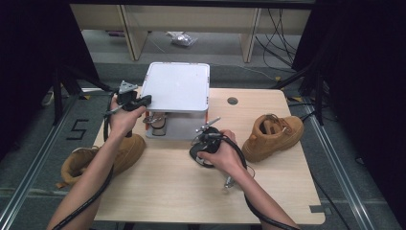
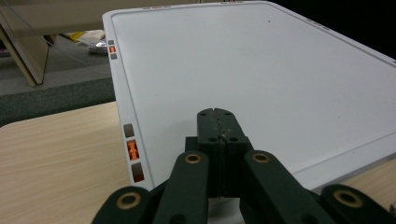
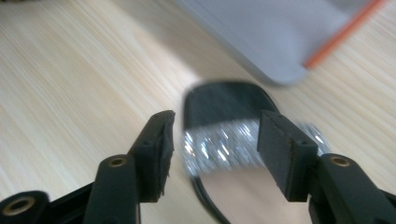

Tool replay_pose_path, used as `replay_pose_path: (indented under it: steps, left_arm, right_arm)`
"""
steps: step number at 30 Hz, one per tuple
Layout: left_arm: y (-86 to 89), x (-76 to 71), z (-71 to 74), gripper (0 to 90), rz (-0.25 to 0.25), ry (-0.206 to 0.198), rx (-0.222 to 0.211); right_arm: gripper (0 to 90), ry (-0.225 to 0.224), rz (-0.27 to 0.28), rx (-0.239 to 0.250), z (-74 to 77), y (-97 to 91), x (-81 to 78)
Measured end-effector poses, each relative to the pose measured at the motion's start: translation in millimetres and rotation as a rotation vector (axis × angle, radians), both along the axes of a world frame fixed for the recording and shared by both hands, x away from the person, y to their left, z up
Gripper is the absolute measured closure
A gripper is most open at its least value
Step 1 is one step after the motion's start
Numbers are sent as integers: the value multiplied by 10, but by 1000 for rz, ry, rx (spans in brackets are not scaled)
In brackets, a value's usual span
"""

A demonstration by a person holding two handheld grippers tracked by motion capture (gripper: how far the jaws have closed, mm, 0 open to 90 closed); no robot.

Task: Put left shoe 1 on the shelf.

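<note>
A black sandal (image 3: 219, 100) with a glittery silver strap lies on the wooden table just before the rack's front corner. My right gripper (image 3: 215, 126) hovers over it, open, the strap showing between the two pads without either touching it. From above, the sandal (image 1: 197, 155) peeks out beside my right hand and right gripper (image 1: 205, 143). My left gripper (image 2: 217, 114) is shut with nothing between its pads, its tip over the near left part of the white rack top (image 2: 261, 60). From above, the left gripper (image 1: 145, 100) sits at the left edge of the rack top (image 1: 177, 84).
A second sandal (image 1: 158, 122) rests on the rack's lower grey shelf (image 1: 182, 129). One tan boot (image 1: 273, 136) stands at the right of the table, another (image 1: 98, 155) hangs over the left edge. A round cable hole (image 1: 232, 100) lies behind right.
</note>
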State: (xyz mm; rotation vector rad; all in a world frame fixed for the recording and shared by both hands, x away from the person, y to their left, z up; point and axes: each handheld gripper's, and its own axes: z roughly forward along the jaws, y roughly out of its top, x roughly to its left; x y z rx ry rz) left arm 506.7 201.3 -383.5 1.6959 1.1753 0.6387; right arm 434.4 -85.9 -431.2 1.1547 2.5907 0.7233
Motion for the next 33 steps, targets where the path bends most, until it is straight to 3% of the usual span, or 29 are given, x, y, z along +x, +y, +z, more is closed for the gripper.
replay_pose_path:
  steps: [7, 15, 19, 25, 26, 28, 33]
  left_arm:
    - [0, 2, 2, 897, -4, -1, 8]
    - [-18, 0, 9, 897, 1, -2, 21]
    - [-14, -1, 5, 897, 3, -1, 13]
    - [-24, -3, 11, 898, 7, 1, 22]
    - [-25, -6, 16, 898, 10, 7, 27]
    - [-26, -6, 17, 898, 9, 6, 30]
    - [-23, 2, 19, 898, 2, 6, 29]
  right_arm:
    - [404, 38, -3, -63, 10, -395, -94]
    - [358, 89, -21, -66, -7, -672, -182]
    - [344, 75, -28, -72, -10, -769, -194]
    - [338, 99, -31, -76, -23, -845, -236]
    - [338, 124, -37, -69, -14, -855, -244]
    - [338, 100, -44, -68, -15, -875, -250]
    - [327, 104, -20, -73, -26, -877, -224]
